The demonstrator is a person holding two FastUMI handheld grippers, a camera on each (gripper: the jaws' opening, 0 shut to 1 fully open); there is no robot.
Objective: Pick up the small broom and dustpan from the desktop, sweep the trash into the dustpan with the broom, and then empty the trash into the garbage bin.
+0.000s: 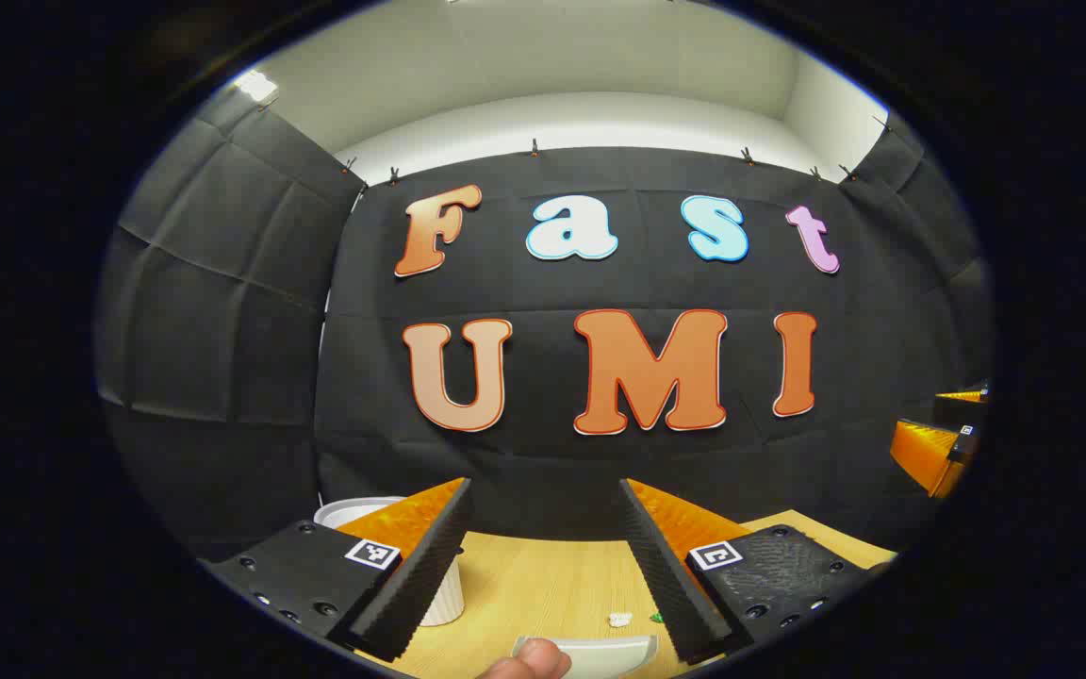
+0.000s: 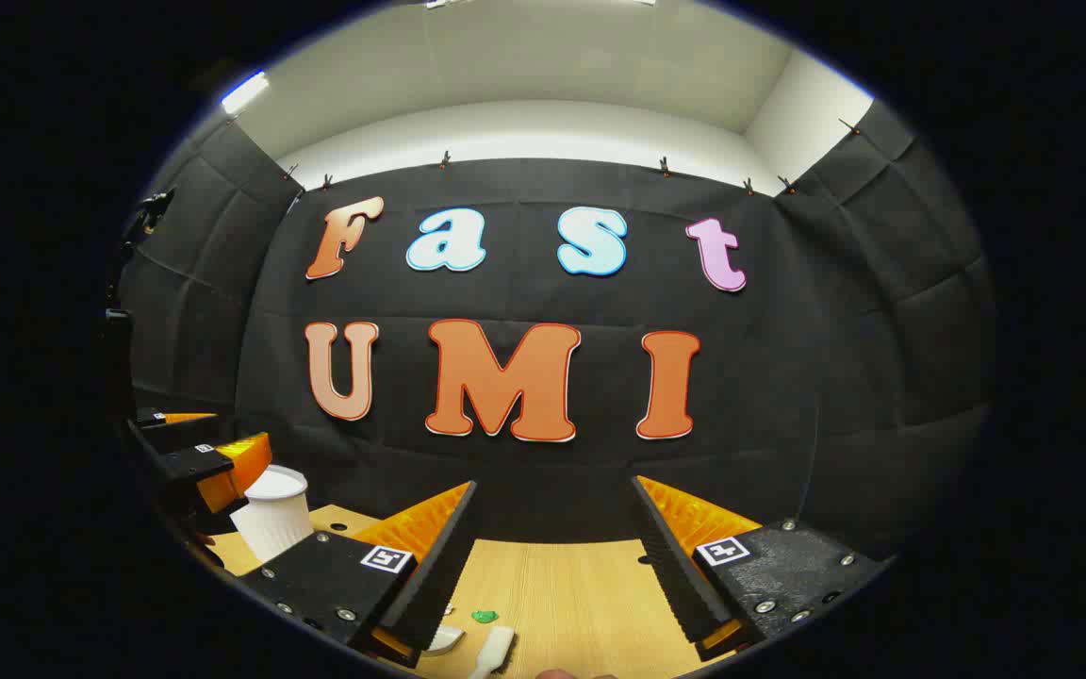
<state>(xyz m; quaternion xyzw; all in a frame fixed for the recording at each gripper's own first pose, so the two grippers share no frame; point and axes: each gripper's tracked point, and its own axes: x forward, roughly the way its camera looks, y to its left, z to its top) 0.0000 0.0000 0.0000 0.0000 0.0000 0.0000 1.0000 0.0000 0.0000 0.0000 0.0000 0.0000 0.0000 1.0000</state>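
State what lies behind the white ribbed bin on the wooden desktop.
Behind the white ribbed bin hangs the black cloth wall. The bin's inside is hidden from both views.

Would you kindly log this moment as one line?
phase: before pickup | left gripper: open, empty | right gripper: open, empty | dustpan, broom: on desktop | trash: unswept

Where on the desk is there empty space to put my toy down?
Bare wood shows at the back of the desk, along the black wall, between the white bin and the right edge. The near edge is crowded: trash bits, the dustpan and the small broom lie there. Both claws hang open above.
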